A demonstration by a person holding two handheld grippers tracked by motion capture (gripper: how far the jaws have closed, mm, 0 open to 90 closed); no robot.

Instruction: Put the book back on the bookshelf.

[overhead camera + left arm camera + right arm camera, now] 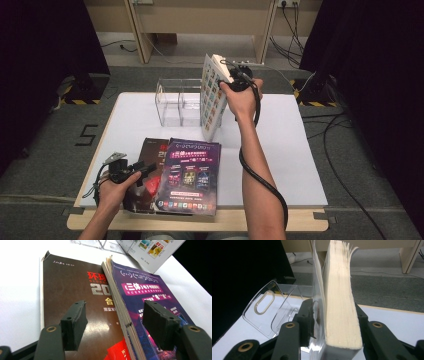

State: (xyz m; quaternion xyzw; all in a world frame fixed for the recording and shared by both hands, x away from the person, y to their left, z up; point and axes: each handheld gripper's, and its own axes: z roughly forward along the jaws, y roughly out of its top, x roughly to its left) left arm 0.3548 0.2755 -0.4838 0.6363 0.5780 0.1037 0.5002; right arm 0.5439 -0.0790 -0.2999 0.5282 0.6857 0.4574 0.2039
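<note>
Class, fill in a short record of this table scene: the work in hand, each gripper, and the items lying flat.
work: standing a thick white book on end beside a clear plastic divided holder
right gripper: jaws on both sides of the book
left gripper: open, hovering above the flat books
lying flat: purple-covered magazine overlapping a dark brown book
surface: white table top

a white table top (pixel 295 150) with a pale wooden edge is seen at the centre of the frame. grey carpet (pixel 45 150) is laid around it. black curtains (pixel 45 40) are hung at the upper left and upper right. wooden furniture legs (pixel 136 30) and trailing cables (pixel 292 25) are seen along the top.
</note>
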